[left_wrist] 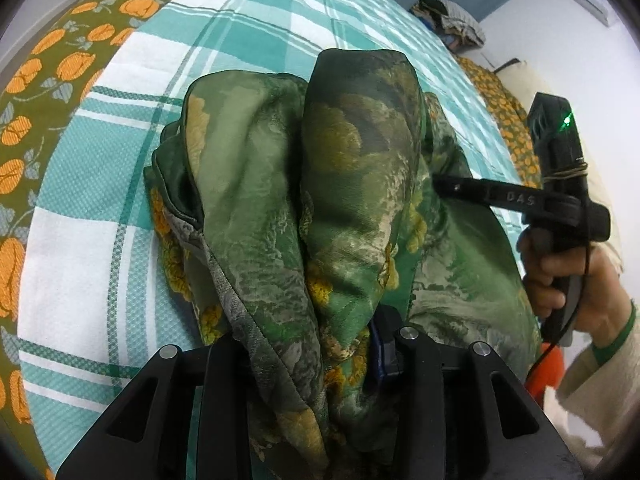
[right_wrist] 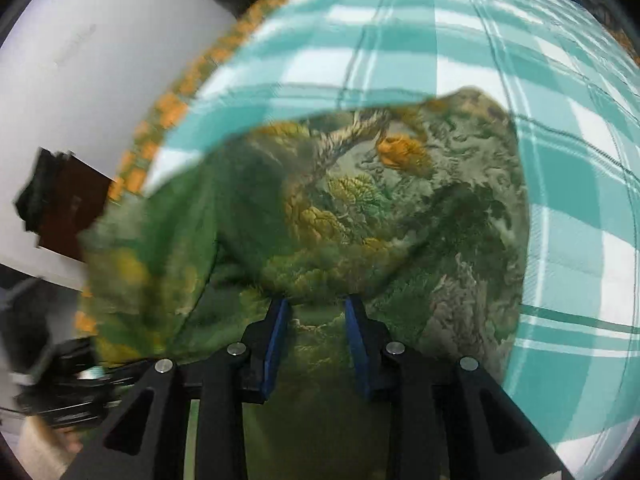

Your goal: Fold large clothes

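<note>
A large green garment (left_wrist: 352, 184) printed with trees and yellow-orange patches lies bunched on a teal and white checked bedspread (left_wrist: 100, 208). My left gripper (left_wrist: 320, 360) is shut on a thick bunch of the garment, which drapes over its fingers and hides the tips. In the right wrist view the garment (right_wrist: 360, 208) spreads out in front of my right gripper (right_wrist: 316, 308). Its blue pads (right_wrist: 276, 344) stand apart, with cloth lying between and over the tips. The right gripper also shows in the left wrist view (left_wrist: 444, 184), its tips against the garment's right side.
An olive cover with orange flowers (left_wrist: 36, 92) borders the bedspread on the left and far right. A pile of clothes (left_wrist: 452, 16) sits at the far end of the bed. A white wall (right_wrist: 80, 60) stands beyond the bed edge.
</note>
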### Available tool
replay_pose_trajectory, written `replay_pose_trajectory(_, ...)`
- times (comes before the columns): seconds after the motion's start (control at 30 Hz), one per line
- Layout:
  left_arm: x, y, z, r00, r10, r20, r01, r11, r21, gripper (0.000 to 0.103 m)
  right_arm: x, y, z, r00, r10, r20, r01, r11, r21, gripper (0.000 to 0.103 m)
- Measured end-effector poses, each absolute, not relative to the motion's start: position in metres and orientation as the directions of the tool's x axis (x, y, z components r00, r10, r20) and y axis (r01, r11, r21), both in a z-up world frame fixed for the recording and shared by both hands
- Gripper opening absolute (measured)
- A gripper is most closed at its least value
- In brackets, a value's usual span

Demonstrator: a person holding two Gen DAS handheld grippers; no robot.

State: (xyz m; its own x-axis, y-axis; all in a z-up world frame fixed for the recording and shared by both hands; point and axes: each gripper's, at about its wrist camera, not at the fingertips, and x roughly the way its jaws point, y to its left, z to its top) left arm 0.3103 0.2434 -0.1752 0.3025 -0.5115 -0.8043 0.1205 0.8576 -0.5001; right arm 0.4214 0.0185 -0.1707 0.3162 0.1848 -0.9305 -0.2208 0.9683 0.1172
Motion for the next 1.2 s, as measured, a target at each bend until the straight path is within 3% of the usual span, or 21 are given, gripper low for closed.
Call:
replay_pose_trajectory(0.27,0.303,0.246,-0.175,0.315,-0.517,-0.796,0.122,0.854,-0.506,0.037,0.375,0.023,-0.141,0.403,0.165,-0.9,-0.294,0.955,0.044,0.031)
replay_pose_trajectory(0.53,0.304,0.248,-0.177,0.311,-0.531,-0.788,0.128,0.845,-0.519,0.038,0.258,-0.005,-0.127,0.405,0.311,-0.86,-0.369,0.916,0.157,0.031)
replay_pose_trajectory(0.8,0.301,0.245,-0.175,0.334,-0.504,-0.796,0.105,0.86,-0.5,0.038,0.262,0.018,-0.169,0.42,0.179,-0.89,-0.413,0.911,-0.012,0.031)
replay_pose_trajectory(0.93,0.298,0.246,-0.172,0.338,-0.51,-0.791,0.093,0.854,-0.511,0.039,0.263,0.036,-0.144,0.425,0.098,-0.9,-0.407,0.908,-0.093,0.031)
replay_pose_trajectory(1.07,0.296,0.245,-0.169,0.352,-0.506,-0.787,0.064,0.852,-0.519,0.048,0.252,0.079,-0.108,0.52,0.165,-0.838,-0.502,0.853,-0.143,0.032)
replay_pose_trajectory(1.2,0.291,0.251,-0.15,0.35,-0.481,-0.803,0.025,0.862,-0.506,0.059,0.27,0.117,-0.152,0.404,0.154,-0.902,-0.567,0.815,-0.115,0.032)
